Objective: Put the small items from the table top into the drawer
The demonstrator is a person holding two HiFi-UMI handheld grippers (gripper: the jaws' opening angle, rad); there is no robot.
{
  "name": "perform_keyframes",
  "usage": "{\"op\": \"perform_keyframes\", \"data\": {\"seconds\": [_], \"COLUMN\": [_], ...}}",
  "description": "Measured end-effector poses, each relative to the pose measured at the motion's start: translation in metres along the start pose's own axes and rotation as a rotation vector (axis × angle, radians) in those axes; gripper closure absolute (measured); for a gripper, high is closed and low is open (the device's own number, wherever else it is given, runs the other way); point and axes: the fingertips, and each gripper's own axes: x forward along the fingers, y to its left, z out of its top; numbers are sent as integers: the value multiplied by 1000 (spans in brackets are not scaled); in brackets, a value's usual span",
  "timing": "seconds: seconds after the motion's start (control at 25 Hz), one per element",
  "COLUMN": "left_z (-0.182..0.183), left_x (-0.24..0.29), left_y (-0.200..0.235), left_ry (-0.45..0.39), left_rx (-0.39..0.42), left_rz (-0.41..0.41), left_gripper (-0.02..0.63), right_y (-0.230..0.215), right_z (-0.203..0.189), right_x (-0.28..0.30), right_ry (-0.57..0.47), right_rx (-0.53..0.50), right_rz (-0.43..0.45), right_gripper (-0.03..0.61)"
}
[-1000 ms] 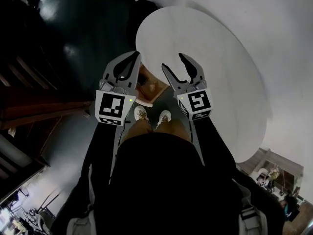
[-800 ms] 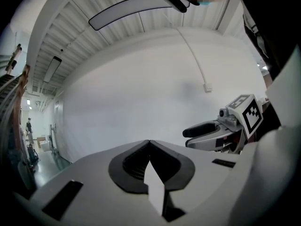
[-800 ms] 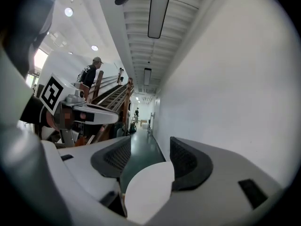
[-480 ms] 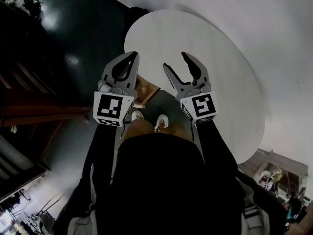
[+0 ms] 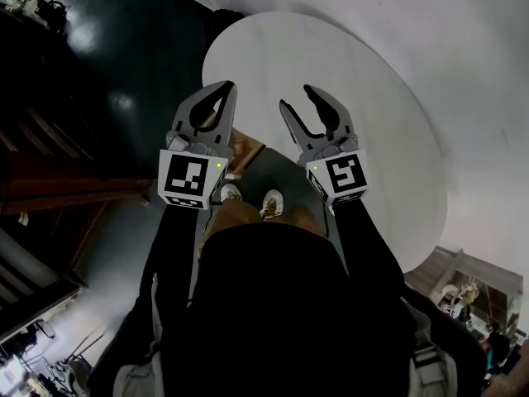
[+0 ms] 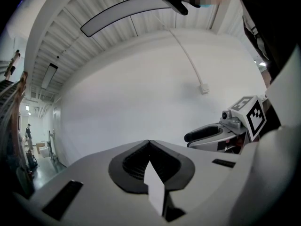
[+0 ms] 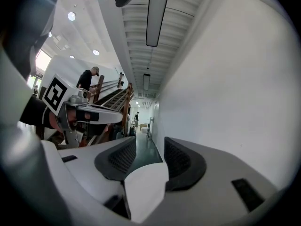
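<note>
The left gripper [image 5: 228, 89] has its jaws together, empty. The right gripper [image 5: 297, 98], jaws apart with nothing between, has just been closing. A wooden drawer [image 5: 248, 149] sits below, between both grippers, at the round surface's [image 5: 372, 122] edge.

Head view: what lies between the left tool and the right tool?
In the head view, a brown wooden box shows in that gap, down by the edge of the round white table.
</note>
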Motion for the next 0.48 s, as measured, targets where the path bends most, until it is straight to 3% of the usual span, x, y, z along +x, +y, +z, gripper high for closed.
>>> {"op": "perform_keyframes", "data": {"seconds": [0.12,0.48], "left_z": [-2,-8], "left_x": [-2,-8], "left_y": [0,13], "left_ry": [3,18], "left_rx": [2,-4], "left_rz": [7,50], "left_gripper": [600,600], "right_y": [4,11], "right_z": [-2,-7], "right_x": [2,14], "right_ry": [0,9], "right_rx": [-17,-4], "right_rz": [21,84], "right_gripper": [523,551]}}
